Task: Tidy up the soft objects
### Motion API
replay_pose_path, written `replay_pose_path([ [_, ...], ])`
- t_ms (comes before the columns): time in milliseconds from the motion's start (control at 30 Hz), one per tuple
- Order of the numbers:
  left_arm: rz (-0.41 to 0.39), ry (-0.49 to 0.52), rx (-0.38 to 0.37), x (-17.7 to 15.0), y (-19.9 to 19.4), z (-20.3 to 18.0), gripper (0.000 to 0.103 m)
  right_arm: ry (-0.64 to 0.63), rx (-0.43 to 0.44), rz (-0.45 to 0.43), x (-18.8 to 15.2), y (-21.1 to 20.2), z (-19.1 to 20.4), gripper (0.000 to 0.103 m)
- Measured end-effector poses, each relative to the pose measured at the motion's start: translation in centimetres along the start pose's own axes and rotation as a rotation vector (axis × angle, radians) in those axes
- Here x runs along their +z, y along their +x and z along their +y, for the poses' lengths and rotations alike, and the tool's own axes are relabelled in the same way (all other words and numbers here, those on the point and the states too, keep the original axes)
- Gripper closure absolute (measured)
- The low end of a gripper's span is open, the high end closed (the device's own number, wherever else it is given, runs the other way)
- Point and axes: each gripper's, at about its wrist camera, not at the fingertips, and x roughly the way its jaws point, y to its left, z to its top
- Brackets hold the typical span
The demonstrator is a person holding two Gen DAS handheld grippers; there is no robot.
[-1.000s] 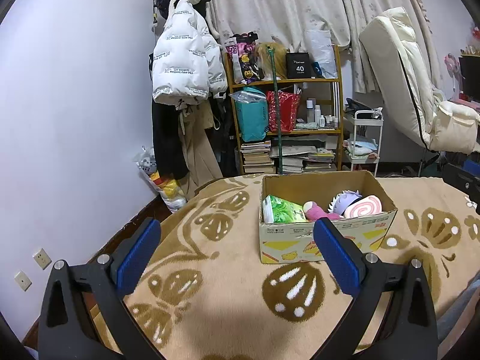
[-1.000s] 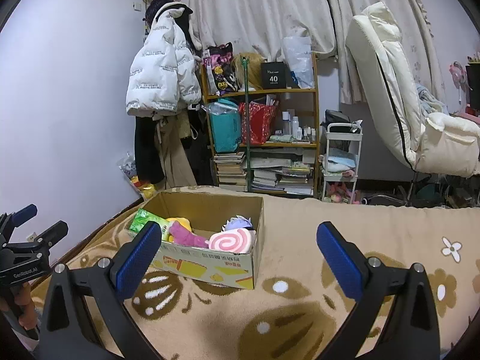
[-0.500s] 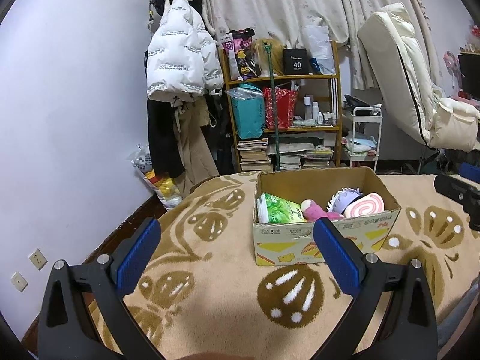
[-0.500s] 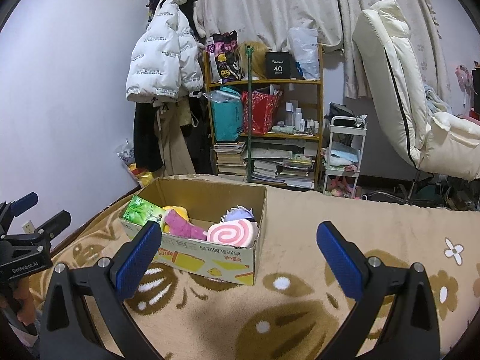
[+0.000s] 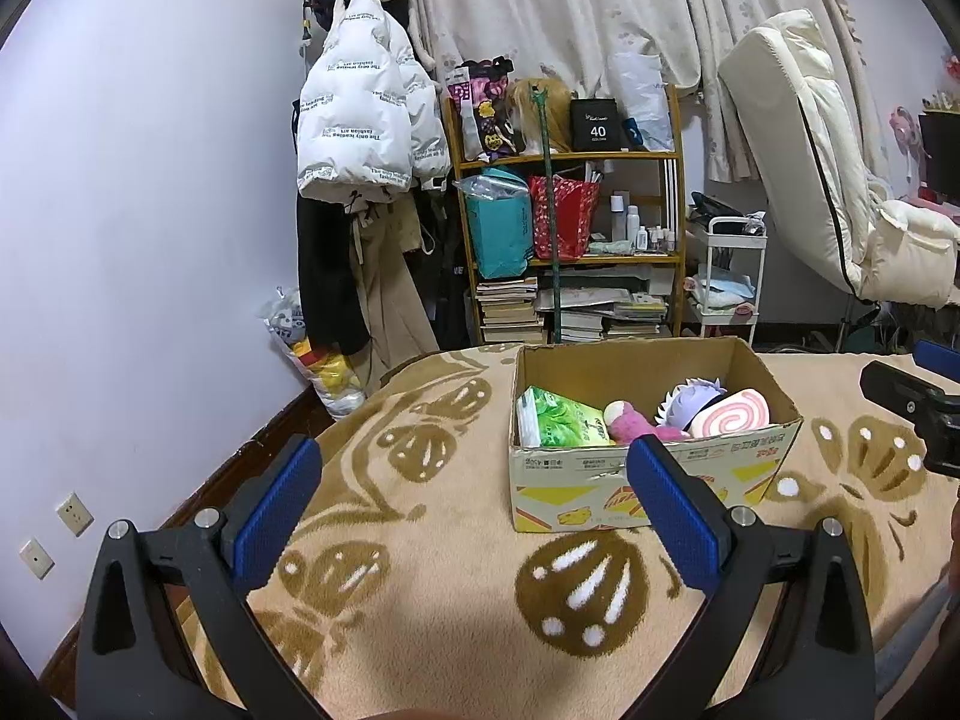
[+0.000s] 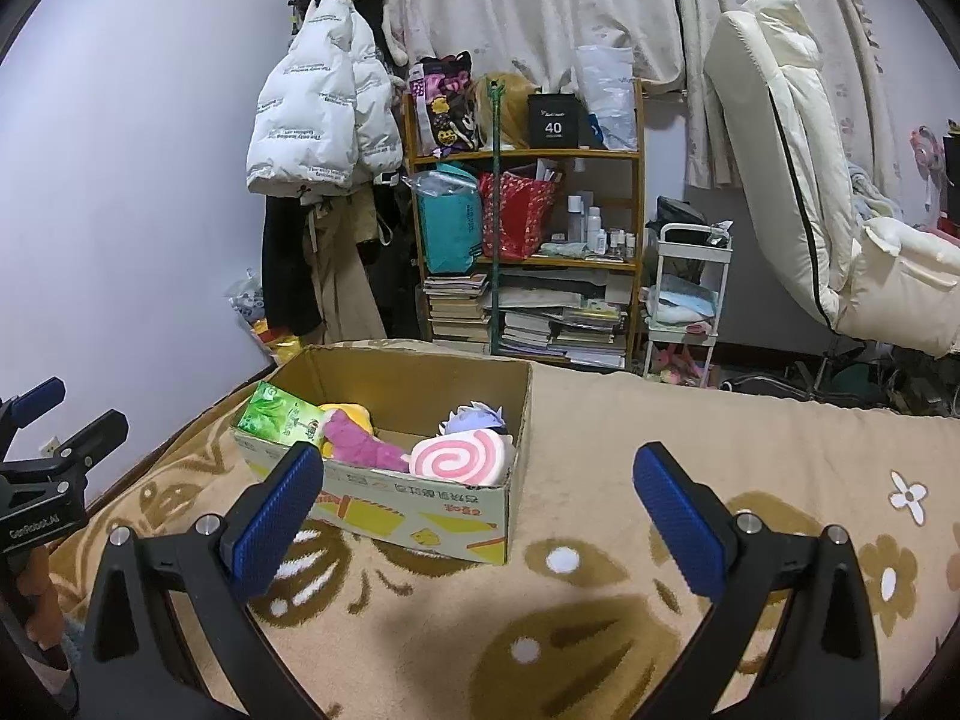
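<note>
My left tool (image 5: 474,510) and right tool (image 6: 477,513) both gape empty above the blanket (image 5: 420,570); the soft toys (image 6: 459,459) sit in the cardboard box (image 6: 420,504) (seemingly sorted), so next I would check for strays.

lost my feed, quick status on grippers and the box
Left gripper open, empty. Right gripper open, empty. Cardboard box on blanket, soft toys inside. Nothing in the way.

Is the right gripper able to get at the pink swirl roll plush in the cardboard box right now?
Probably yes. The right gripper is open and empty, the cardboard box has no lid, and the pink swirl roll plush lies on top at the near right corner. Only the box's low front wall intervenes.
</note>
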Motion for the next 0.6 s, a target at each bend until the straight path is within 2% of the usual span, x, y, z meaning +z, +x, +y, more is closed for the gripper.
replay_pose_path([
  [600, 0.005, 0.0, 0.001, -0.09, 0.02, -0.12, 0.002, 0.007, -0.004, 0.0, -0.06, 0.01, -0.48, 0.0],
])
